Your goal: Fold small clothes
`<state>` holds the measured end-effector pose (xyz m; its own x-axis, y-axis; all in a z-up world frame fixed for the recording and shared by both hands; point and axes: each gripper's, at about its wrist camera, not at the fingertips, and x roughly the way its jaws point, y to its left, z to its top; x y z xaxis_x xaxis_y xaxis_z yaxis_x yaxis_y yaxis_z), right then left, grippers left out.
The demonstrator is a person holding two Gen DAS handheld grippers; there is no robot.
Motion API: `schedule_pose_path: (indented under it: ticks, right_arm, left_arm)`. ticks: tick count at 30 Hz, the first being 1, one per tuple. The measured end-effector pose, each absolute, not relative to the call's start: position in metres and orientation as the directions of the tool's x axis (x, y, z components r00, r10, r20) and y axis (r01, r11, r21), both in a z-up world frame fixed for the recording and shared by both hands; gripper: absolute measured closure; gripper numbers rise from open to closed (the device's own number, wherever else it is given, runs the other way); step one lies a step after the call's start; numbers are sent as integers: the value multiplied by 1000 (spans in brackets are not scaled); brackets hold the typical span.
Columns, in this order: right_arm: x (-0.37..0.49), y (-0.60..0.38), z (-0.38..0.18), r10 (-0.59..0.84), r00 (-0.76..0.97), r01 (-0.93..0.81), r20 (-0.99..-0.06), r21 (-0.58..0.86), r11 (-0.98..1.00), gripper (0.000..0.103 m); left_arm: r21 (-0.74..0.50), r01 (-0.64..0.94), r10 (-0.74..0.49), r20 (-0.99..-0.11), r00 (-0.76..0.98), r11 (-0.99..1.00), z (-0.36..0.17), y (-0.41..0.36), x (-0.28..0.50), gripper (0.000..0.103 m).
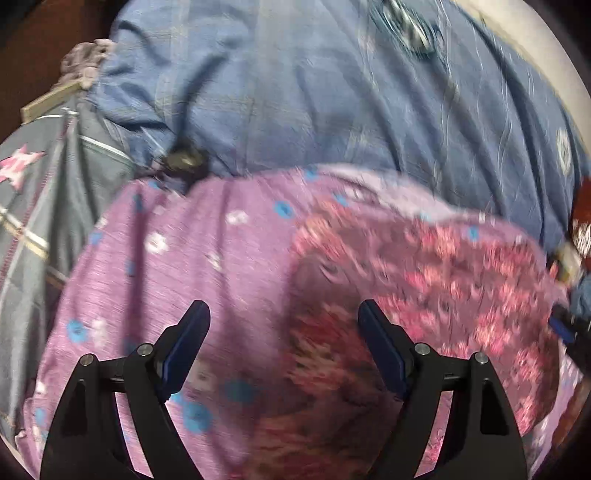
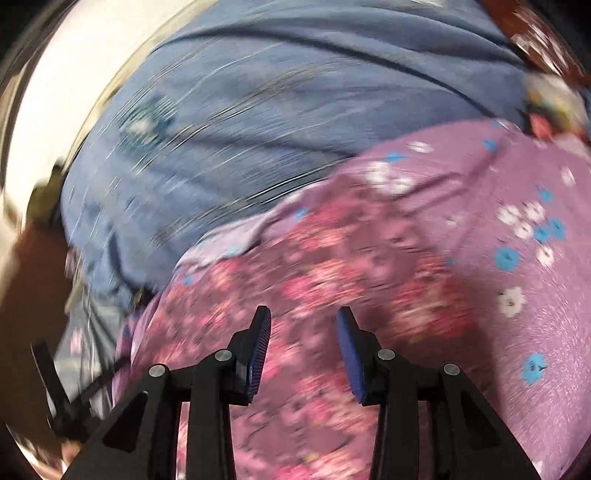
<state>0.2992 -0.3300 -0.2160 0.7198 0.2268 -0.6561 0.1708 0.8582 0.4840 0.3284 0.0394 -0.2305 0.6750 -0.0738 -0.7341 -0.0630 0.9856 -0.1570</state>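
A small purple garment (image 1: 221,266) with blue and white flowers and a pink floral panel (image 1: 461,280) lies on a blue bedspread (image 1: 295,92). My left gripper (image 1: 284,317) is open and empty just above the garment. In the right wrist view the same garment (image 2: 517,295) fills the lower right, its pink floral panel (image 2: 351,273) under my right gripper (image 2: 303,321), which is open and empty. Both views are motion-blurred.
A grey plaid cloth with a pink star (image 1: 22,166) lies at the left. A dark red patterned cloth (image 2: 543,33) sits at the far right. The other gripper (image 2: 55,387) shows at the left edge. A pale wall (image 2: 66,92) lies beyond the bed.
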Motion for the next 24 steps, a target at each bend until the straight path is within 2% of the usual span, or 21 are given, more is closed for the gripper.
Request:
schedule_pose_path:
  ticks: [3,6,10,15,21,24]
  right_arm:
    - [311,-352,-235,232,710,213,-665,516,830,65]
    - [327,-362,-253,211,671,251,-711,485,838,66]
    - [330,-358,-246,209,671,205,-712,448,870,66]
    - [306,-368,-222,188,738,158,-648,437,886,64]
    - [284,-376,-215,264,726,139,-635,511,848,64]
    - [277,-361,-209,280,713,99,-643,488,867,64]
  left_arm:
    - [-33,-87,31,-762,647,996,-246,23,338,19]
    - [15,-104,78,-763,642,994,-248,21,340,17]
    - [-4,-115,70,-770,635,993,-248,24,342,17]
    - [-72,-158,54,-742,668,985,-229,41,330,18]
    - [-112,-164,36,-711,702,980,-214,60,306,18]
    - [-67,-159,58,-739,671,985,-226,57,300,17]
